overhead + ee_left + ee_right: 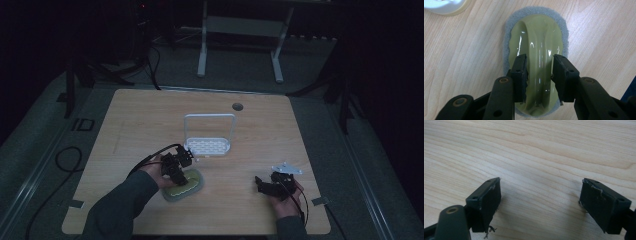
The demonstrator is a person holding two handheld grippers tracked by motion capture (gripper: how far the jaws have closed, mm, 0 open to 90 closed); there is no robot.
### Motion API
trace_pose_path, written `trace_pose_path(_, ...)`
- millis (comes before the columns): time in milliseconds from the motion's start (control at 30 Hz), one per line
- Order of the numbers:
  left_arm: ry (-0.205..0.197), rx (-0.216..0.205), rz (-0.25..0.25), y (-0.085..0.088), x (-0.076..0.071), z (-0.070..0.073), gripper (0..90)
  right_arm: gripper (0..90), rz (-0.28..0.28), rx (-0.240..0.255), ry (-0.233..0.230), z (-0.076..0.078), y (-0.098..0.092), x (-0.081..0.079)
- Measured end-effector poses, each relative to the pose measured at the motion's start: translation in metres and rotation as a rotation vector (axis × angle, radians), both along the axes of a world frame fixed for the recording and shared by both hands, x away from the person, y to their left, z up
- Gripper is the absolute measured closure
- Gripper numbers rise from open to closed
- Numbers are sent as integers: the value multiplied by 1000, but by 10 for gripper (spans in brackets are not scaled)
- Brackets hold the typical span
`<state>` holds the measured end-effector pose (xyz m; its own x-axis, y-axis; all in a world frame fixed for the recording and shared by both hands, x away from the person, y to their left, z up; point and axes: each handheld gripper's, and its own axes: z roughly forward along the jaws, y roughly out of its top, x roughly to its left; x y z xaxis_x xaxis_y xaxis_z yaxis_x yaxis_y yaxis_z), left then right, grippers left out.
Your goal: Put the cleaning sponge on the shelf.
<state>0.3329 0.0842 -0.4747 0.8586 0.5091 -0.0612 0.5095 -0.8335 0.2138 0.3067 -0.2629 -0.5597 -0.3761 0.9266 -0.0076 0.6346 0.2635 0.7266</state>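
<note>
Left gripper [539, 75] straddles the scrubber's [536, 37] handle just in front of the white rack [209, 145], jaws not clamped; next, squeeze; right gripper [540, 202] gapes empty.

A dim room with a light wooden table [150, 125]. Near its middle stands a white rack [207, 145] with a tall looped handle. Just near-left of it, the left gripper [176, 167] sits over a green scrubber [187, 189] with a grey pad, touching it from above. Well to the right, the right gripper [267, 186] rests near the table's near edge, its grey plate [286, 169] on the far side
</note>
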Motion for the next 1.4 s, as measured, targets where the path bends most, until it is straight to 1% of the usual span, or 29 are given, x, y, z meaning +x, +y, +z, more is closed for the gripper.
trace_pose_path(33, 0, 0, 0, 0, 0, 0, 650, 169, 0, 0, 0, 0, 0, 0)
trace_pose_path(67, 6, 13, -5, -1, 1, 1, 654, 169, -1, 1, 1, 0, 0, 0)
trace_pose_path(200, 12, 32, -11, -4, 2, 1, 665, 169, -1, 1, 0, 0, 0, 0)
trace_pose_path(333, 17, 42, -17, -5, 2, 2, 677, 169, -1, 1, 0, 0, 0, 0)
trace_pose_path(633, 39, 66, -29, -7, 3, -1, 690, 169, -1, 1, 0, 0, 0, 0)
trace_pose_path(767, 44, 69, -34, -7, 3, -1, 707, 169, 0, 0, 0, 0, 0, 0)
trace_pose_path(900, 50, 87, -34, -9, 3, 0, 712, 169, -1, 1, 1, 0, 0, 0)
trace_pose_path(1067, 41, 101, -44, -11, 4, 1, 715, 169, -2, 2, 1, 0, 0, 0)
trace_pose_path(1400, 28, 95, -52, -9, 6, 7, 716, 169, -1, 1, 1, 0, 0, 0)
